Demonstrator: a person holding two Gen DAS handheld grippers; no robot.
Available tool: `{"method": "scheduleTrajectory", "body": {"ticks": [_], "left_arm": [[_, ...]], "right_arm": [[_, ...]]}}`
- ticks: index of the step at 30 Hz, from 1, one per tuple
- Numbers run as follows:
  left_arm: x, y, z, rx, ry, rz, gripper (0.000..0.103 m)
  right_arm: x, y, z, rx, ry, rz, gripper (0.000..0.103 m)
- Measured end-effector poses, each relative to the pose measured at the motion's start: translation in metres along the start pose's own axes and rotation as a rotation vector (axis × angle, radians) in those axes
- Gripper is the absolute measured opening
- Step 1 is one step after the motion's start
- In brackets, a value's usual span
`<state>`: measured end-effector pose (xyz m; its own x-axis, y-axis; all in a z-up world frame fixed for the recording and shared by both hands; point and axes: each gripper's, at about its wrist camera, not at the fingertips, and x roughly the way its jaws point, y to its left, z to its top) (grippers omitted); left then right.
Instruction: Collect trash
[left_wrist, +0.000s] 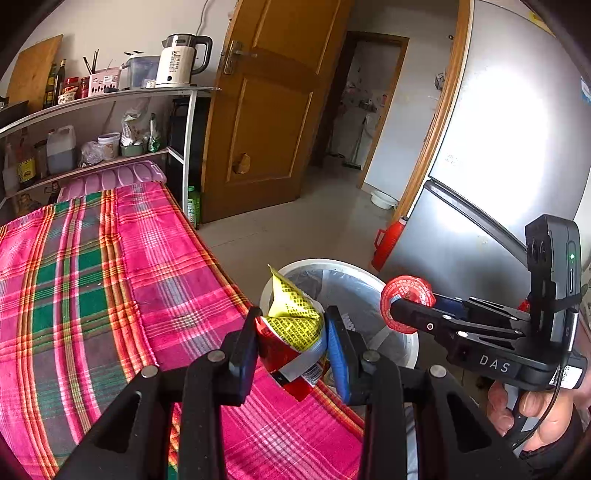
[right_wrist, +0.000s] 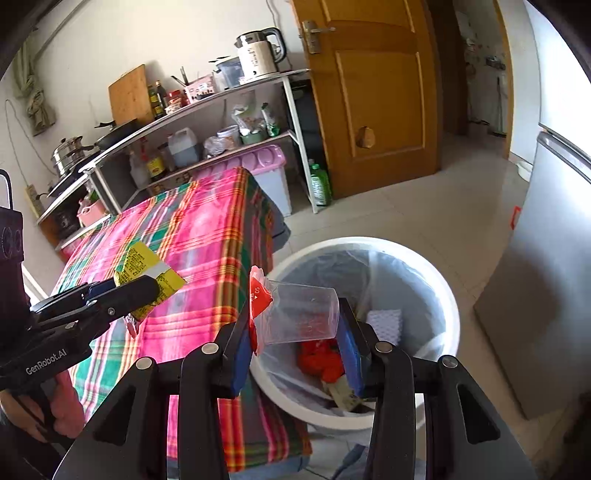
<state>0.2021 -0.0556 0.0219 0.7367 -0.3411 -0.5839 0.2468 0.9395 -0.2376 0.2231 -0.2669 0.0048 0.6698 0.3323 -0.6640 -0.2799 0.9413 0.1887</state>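
Observation:
My left gripper (left_wrist: 291, 343) is shut on a crumpled yellow, red and silver snack wrapper (left_wrist: 291, 328), held at the table's corner beside the bin; the wrapper also shows in the right wrist view (right_wrist: 147, 273). My right gripper (right_wrist: 295, 332) is shut on a clear plastic cup with a red foil lid (right_wrist: 299, 314), held over the near rim of the white trash bin (right_wrist: 448, 295). In the left wrist view the cup's red lid (left_wrist: 406, 299) faces the camera above the bin (left_wrist: 400, 341). The bin has a clear liner and holds red and white trash.
A table with a pink and green plaid cloth (left_wrist: 110, 277) stands left of the bin. A shelf rack with a kettle (left_wrist: 181, 61) and bottles is behind it. A silver fridge (left_wrist: 498, 166) is to the right, a wooden door (left_wrist: 273, 110) beyond, tiled floor between.

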Motion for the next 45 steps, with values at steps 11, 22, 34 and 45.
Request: {"method": "scheduleTrajectory", "body": {"ticks": [11, 22, 34, 45], "left_arm": [[0.042, -0.018, 0.005, 0.016, 0.058, -0.027, 0.036], [0.079, -0.028, 0.004, 0.016, 0.13, -0.025, 0.036], [0.101, -0.031, -0.001, -0.011, 0.195, -0.031, 0.048], [0.088, -0.027, 0.0, -0.024, 0.175, -0.043, 0.049]], "right_arm": [[0.008, -0.035, -0.005, 0.043, 0.021, -0.033, 0.043], [0.028, -0.059, -0.01, 0.08, 0.064, -0.05, 0.043], [0.041, -0.07, -0.018, 0.099, 0.098, -0.064, 0.046], [0.025, -0.064, -0.016, 0.087, 0.069, -0.074, 0.048]]}}
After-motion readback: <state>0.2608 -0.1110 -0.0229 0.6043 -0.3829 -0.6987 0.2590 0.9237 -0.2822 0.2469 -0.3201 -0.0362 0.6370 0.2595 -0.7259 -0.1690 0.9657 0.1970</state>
